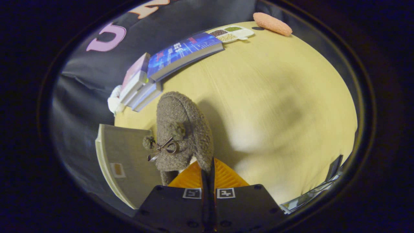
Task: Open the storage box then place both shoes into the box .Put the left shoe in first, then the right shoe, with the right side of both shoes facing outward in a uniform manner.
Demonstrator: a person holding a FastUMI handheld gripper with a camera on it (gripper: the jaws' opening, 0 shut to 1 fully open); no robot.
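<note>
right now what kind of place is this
Probably a staged tabletop in a recording booth: a pale wooden table, stacked books, a white compartment tray of grains. The gripper pinches a fuzzy brown slipper.

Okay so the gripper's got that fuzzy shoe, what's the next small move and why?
Probably carry the fuzzy shoe toward the grey box lying just beside it on the table. The gripper looks shut on the shoe's rim, with the shoe hanging ahead of the fingers, so it seems lifted and ready to be placed.
</note>
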